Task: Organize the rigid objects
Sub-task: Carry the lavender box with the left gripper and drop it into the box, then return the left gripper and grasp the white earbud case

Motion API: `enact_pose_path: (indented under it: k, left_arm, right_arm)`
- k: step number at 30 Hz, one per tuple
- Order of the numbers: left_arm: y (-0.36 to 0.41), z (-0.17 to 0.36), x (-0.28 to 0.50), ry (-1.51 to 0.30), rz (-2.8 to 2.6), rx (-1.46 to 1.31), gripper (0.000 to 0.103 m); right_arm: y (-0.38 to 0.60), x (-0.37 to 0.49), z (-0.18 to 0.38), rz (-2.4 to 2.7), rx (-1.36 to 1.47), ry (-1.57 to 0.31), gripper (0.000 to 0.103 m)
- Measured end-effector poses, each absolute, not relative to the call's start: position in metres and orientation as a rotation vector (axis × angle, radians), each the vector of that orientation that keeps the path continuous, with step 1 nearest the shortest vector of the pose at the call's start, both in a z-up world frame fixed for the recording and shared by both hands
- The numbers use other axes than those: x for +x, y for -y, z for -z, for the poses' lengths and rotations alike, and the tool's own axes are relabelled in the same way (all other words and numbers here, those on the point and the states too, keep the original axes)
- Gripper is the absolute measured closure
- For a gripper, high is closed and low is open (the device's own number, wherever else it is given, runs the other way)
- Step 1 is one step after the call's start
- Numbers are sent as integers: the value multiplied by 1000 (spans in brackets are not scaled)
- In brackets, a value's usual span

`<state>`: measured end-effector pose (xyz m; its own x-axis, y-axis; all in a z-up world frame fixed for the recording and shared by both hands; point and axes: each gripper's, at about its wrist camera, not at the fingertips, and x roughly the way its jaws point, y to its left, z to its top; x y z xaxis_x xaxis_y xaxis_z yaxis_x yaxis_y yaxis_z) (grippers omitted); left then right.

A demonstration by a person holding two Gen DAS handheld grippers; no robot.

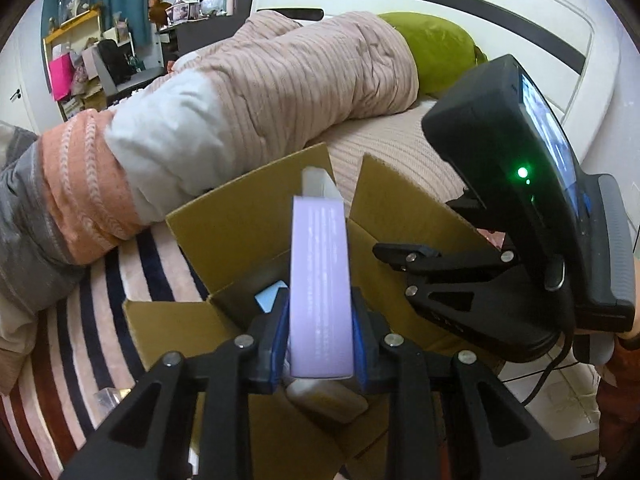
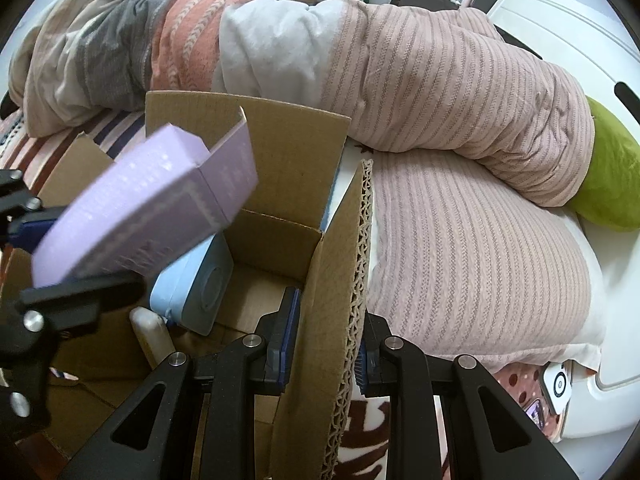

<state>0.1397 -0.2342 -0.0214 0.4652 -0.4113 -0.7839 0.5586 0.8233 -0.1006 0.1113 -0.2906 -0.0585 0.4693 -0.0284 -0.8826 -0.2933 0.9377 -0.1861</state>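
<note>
My left gripper [image 1: 320, 316] is shut on a lilac carton [image 1: 320, 280] and holds it over the open cardboard box [image 1: 240, 220] on the bed. In the right wrist view the lilac carton [image 2: 140, 204] hangs above the box interior, its end flap open. My right gripper [image 2: 326, 340] is shut on the box's right flap [image 2: 340, 280], one finger inside and one outside. Inside the box lie a light blue device [image 2: 196, 296] and a cream bottle [image 2: 154, 340]. The cream bottle also shows under the carton in the left wrist view [image 1: 326, 398].
A rolled pink ribbed quilt [image 2: 440, 92] and a striped orange and grey blanket [image 2: 132, 52] lie behind the box. A green cushion [image 2: 608, 184] is at the right. The white headboard [image 1: 480, 20] stands beyond. The right gripper's body [image 1: 520, 200] is close by the box.
</note>
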Motion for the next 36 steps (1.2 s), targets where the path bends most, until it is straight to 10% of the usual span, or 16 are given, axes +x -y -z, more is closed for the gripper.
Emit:
enact_pose_path:
  k: [3, 9, 23, 36]
  left_arm:
    - [233, 19, 134, -886, 610, 194, 42]
    - [218, 3, 118, -820, 603, 207, 26]
    - [110, -8, 78, -726, 431, 180, 19]
    - [26, 116, 80, -960, 296, 62, 19]
  right_arm:
    - [290, 112, 59, -164, -335, -1078, 84]
    - [286, 113, 60, -151, -345, -1085, 84]
    - [286, 116, 63, -110, -365, -1110, 84]
    - [283, 115, 64, -104, -374, -1114, 84]
